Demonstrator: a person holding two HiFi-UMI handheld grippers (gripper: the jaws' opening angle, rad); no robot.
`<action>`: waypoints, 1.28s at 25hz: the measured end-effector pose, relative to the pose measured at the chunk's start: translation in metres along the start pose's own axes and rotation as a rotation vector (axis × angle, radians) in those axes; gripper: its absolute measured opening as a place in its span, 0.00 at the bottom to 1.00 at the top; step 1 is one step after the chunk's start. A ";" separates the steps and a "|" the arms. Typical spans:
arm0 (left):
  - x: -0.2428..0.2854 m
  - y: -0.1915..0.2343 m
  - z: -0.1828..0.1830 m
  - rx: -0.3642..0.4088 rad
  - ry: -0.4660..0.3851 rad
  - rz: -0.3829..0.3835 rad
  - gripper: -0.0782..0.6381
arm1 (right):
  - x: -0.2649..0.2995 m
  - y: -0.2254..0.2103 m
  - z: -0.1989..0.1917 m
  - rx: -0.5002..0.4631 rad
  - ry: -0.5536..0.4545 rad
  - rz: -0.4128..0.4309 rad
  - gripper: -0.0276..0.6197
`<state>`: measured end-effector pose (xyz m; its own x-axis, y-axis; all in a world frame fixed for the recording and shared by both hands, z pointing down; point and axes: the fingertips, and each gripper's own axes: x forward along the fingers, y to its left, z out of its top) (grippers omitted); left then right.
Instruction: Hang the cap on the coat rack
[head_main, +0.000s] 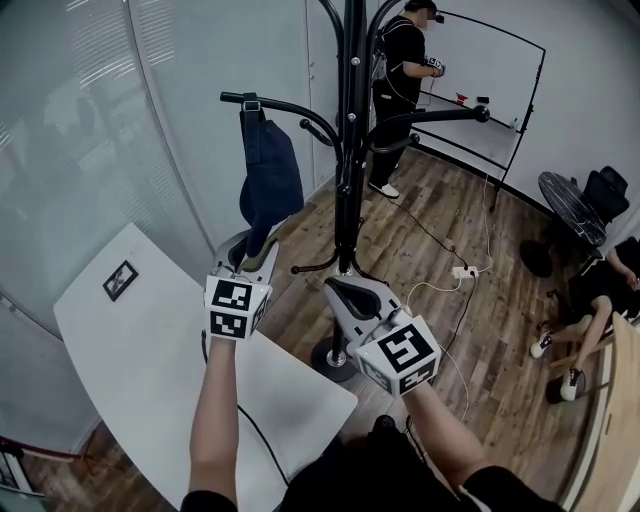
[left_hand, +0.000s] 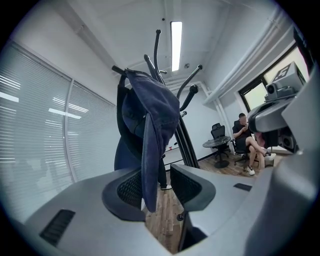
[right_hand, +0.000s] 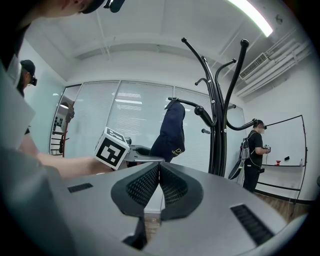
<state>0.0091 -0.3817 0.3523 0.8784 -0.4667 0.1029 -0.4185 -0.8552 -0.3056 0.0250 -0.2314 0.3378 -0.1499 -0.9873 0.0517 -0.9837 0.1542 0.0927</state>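
A dark blue cap (head_main: 268, 180) hangs from a side arm of the black coat rack (head_main: 348, 150), its brim pointing down. My left gripper (head_main: 245, 255) sits just under it. In the left gripper view the cap (left_hand: 152, 115) droops with its brim tip between the jaws of the left gripper (left_hand: 156, 187), which stand open; a gap shows on the right side, and the pads do not press on the brim. My right gripper (head_main: 345, 290) is near the rack's pole, shut and empty. The right gripper (right_hand: 159, 182) view shows its pads touching, with the cap (right_hand: 170, 132) and rack (right_hand: 216, 125) beyond.
A white table (head_main: 130, 350) lies below my left arm. A person (head_main: 400, 70) stands by a whiteboard (head_main: 490, 70) behind the rack. Another person (head_main: 600, 290) sits at the right near a round black table (head_main: 570, 205). A power strip (head_main: 462, 272) and cables lie on the wood floor.
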 end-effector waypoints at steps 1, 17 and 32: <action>-0.001 0.002 0.001 -0.001 -0.004 0.008 0.33 | -0.001 0.000 0.000 -0.001 0.000 0.001 0.09; -0.037 0.012 0.019 0.026 0.036 0.204 0.34 | -0.012 -0.011 0.001 0.022 -0.031 0.102 0.09; -0.056 -0.059 0.045 -0.079 0.036 0.369 0.35 | -0.043 -0.047 0.003 0.013 -0.050 0.270 0.09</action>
<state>-0.0050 -0.2954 0.3221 0.6568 -0.7533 0.0332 -0.7234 -0.6419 -0.2544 0.0769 -0.1965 0.3286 -0.4115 -0.9111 0.0232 -0.9085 0.4121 0.0693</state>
